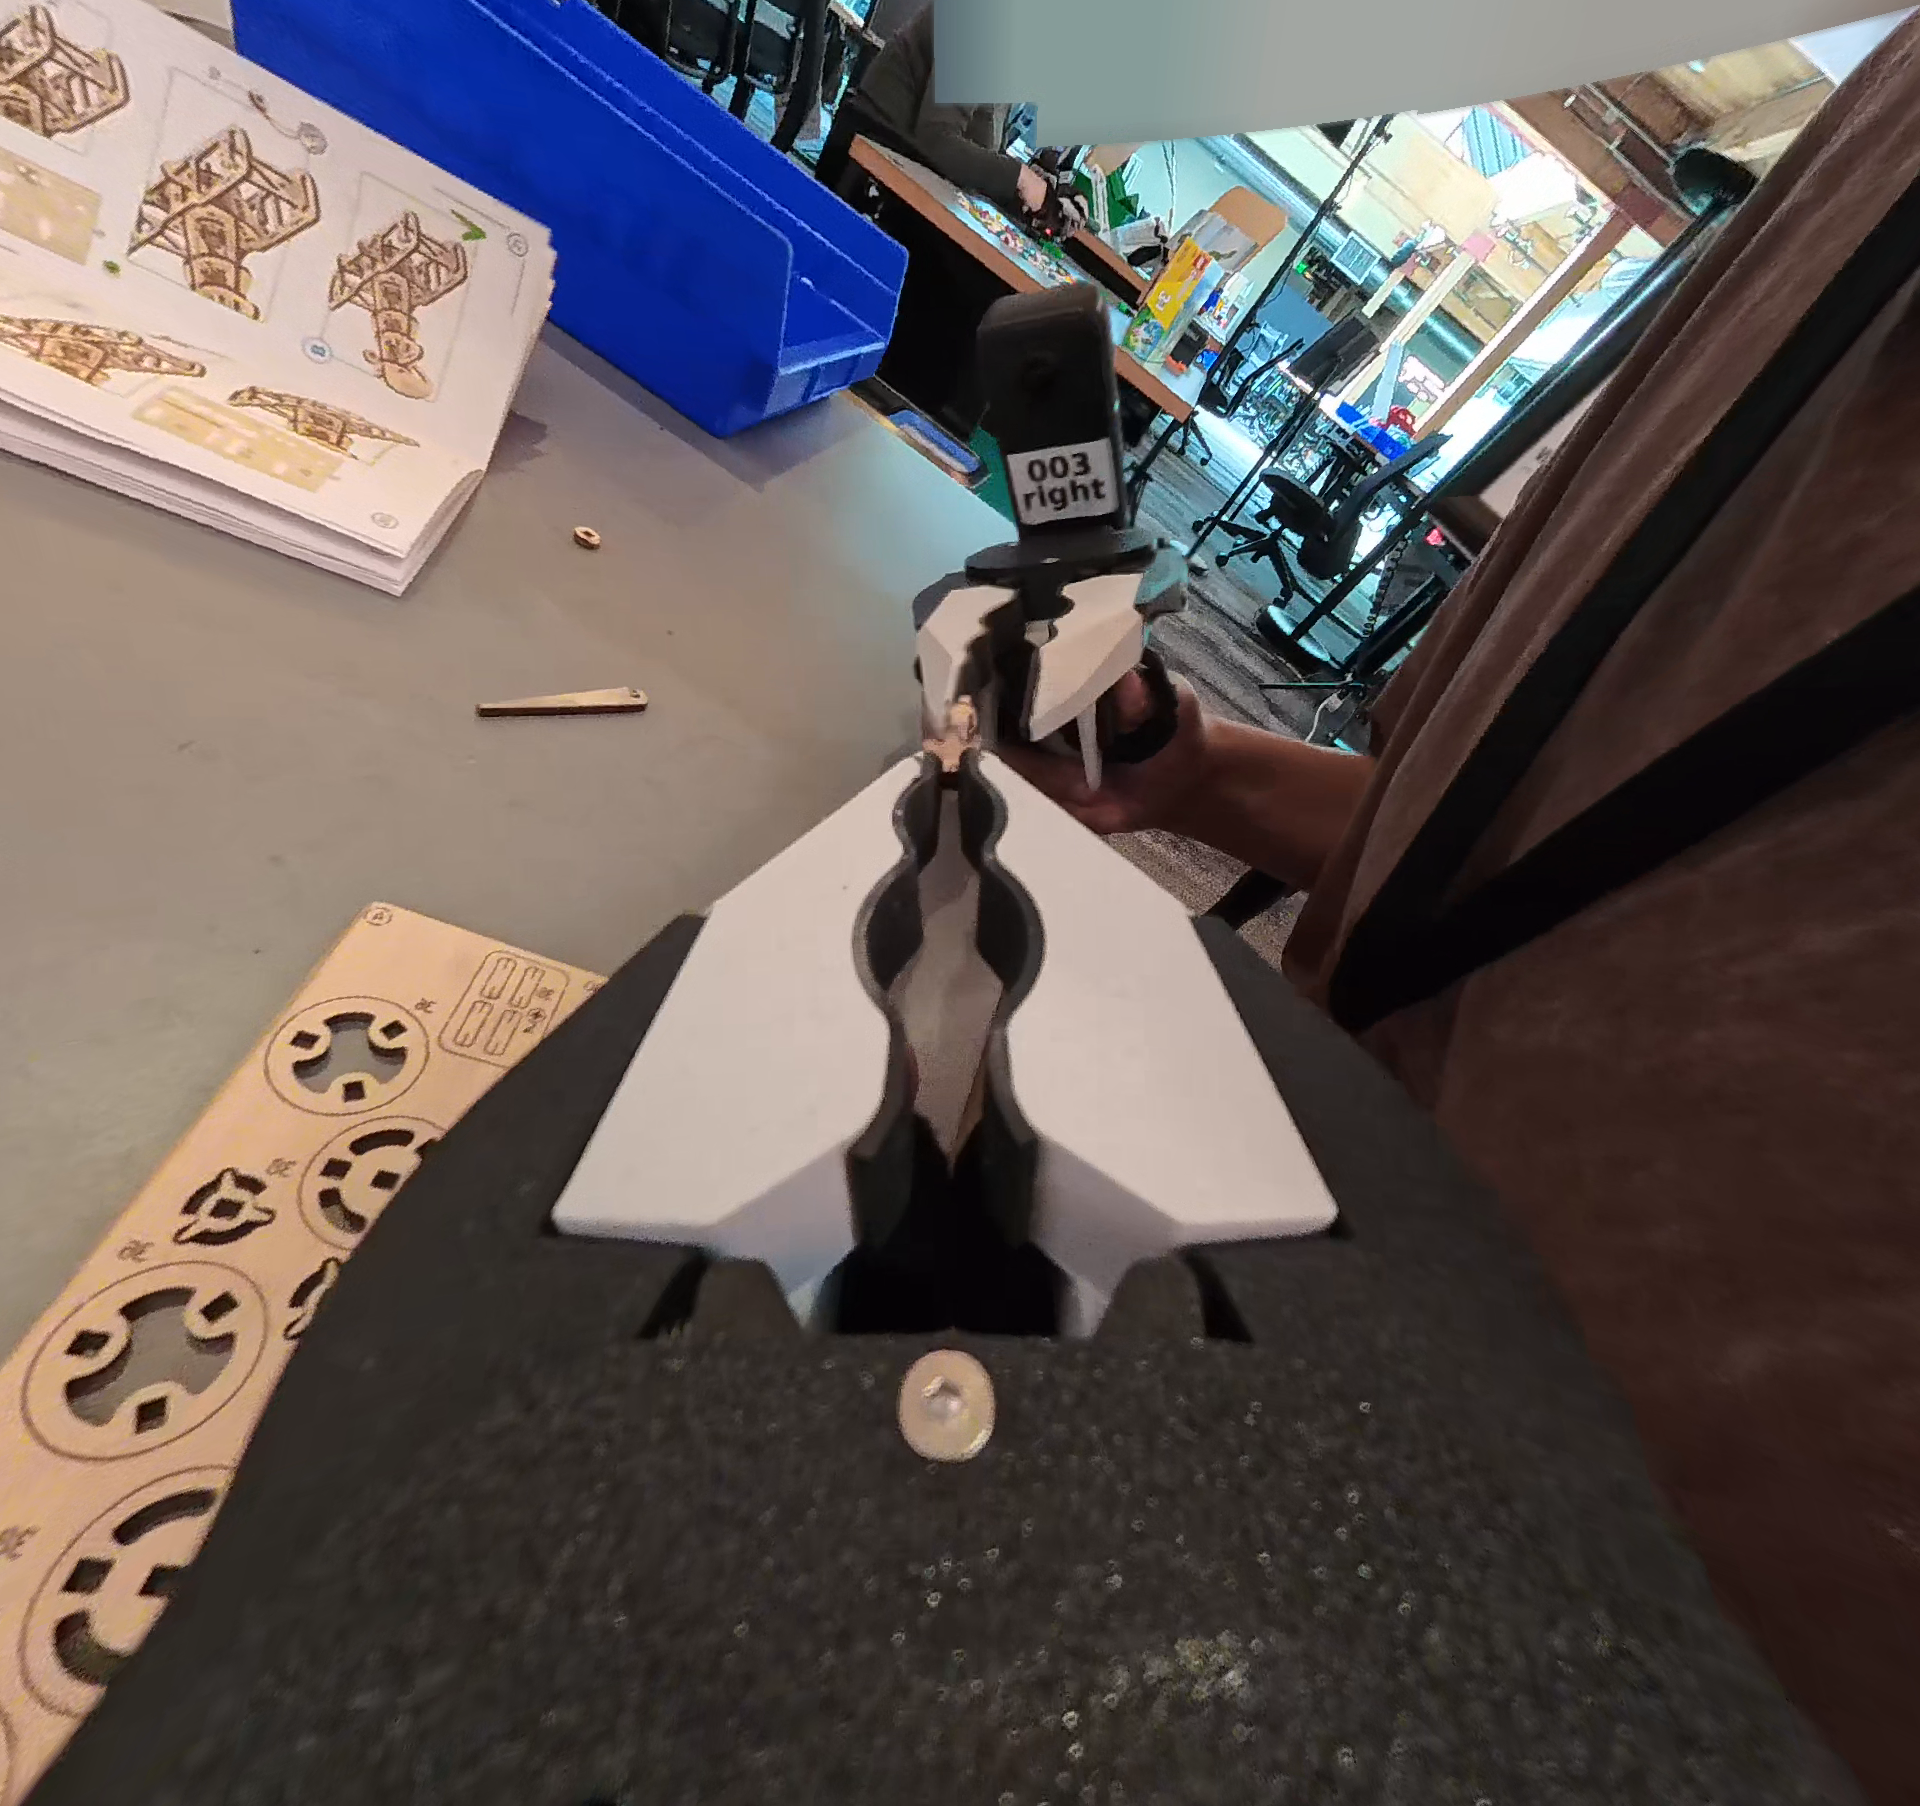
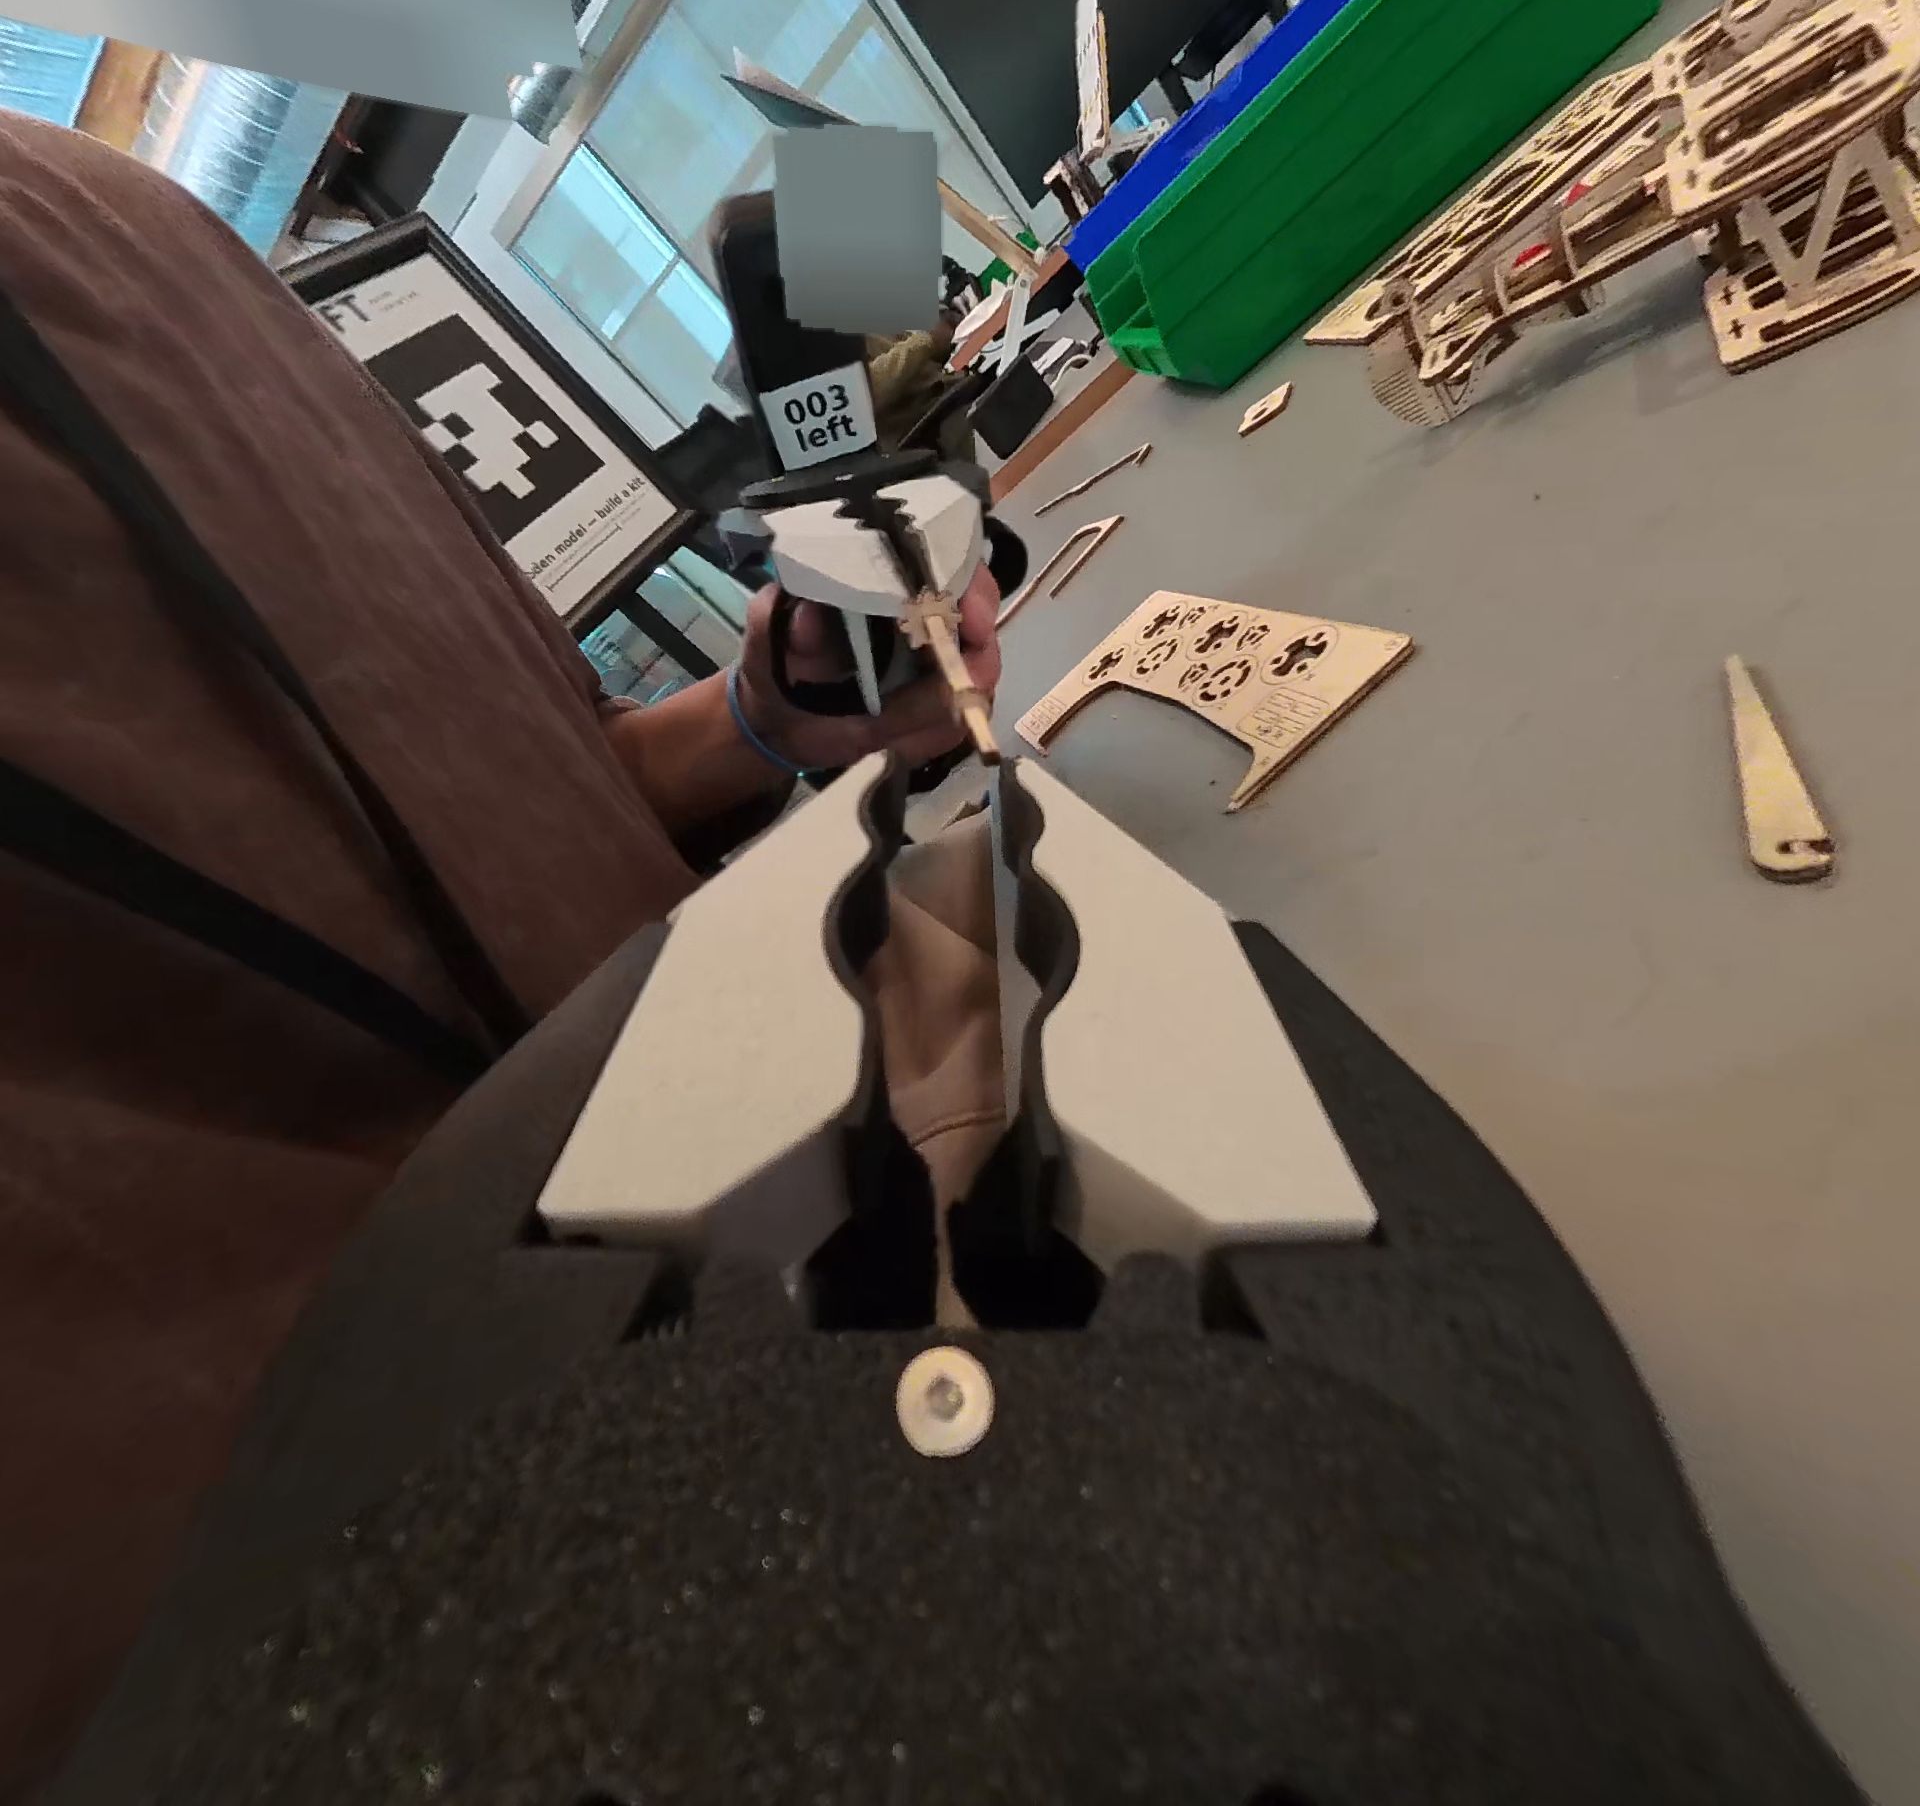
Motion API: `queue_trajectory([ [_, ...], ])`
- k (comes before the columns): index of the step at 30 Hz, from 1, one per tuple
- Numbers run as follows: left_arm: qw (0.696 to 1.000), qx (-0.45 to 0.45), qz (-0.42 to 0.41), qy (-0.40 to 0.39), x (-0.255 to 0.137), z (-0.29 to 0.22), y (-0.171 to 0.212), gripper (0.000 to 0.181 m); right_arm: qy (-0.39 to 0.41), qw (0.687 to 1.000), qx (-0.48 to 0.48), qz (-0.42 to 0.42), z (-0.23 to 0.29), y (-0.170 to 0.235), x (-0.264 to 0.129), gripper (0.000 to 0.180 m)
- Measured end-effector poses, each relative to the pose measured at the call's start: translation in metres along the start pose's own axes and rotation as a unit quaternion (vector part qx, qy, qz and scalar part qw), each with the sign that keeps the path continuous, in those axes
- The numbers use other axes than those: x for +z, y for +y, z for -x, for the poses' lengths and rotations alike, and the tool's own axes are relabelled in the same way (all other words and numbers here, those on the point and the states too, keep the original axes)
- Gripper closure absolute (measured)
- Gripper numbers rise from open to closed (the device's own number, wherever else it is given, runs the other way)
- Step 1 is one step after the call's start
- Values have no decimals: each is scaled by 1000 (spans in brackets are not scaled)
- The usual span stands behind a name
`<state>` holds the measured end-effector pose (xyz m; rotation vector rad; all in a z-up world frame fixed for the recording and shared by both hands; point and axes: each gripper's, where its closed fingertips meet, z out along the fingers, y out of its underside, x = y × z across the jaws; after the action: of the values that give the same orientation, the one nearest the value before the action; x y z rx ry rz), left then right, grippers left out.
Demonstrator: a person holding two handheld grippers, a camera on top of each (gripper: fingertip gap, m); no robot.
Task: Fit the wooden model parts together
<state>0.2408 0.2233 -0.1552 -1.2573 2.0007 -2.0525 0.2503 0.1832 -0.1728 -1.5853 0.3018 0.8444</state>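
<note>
The white-fingered left gripper [image 1: 940, 780] was pinched shut, facing the slightly parted white-fingered right gripper [image 2: 940, 780], tips nearly meeting.

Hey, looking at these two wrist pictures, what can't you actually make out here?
- Left wrist view: the small pale wooden piece at the tip of the left gripper is too small and edge-on to tell its shape.
- Left wrist view: the flat cut-out plywood sheet is cut off by the picture's edge and hidden behind the gripper body.
- Right wrist view: whether the thin wooden peg touches the right gripper.
- Both views: grey patches cover the upper background.
</note>
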Motion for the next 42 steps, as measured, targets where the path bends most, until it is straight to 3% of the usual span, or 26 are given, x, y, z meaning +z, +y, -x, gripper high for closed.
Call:
queue_trajectory([
  [15,998,-28,-31,47,-3,-7,-8,180,-2,1000,6,-3,-1,-1,-1,167],
  [31,1000,25,-6,15,4,-2,5,180,10,1000,-8,-18,-1,-6,-1,174],
  [42,1000,12,5,26,6,-3,10,180,3,1000,-4,-18,0,-6,-2,176],
])
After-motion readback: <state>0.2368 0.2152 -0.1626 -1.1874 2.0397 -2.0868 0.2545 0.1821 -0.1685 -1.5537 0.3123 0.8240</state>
